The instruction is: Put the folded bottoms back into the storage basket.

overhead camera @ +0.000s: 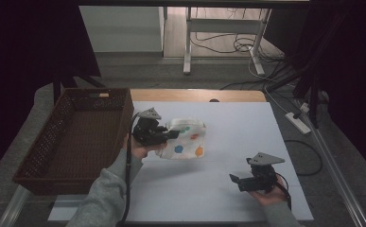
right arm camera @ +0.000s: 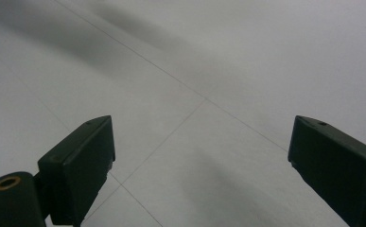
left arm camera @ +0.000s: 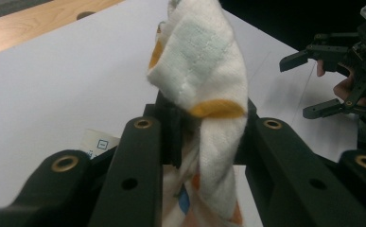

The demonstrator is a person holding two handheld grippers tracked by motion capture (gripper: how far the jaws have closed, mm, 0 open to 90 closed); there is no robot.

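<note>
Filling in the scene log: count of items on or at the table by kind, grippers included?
Grippers: 2, the left gripper shut on the cloth, the right gripper open over the white table.
Polka-dot cloth: 1.
Brown wicker basket: 1, at the table's left edge.
Total: 4.
</note>
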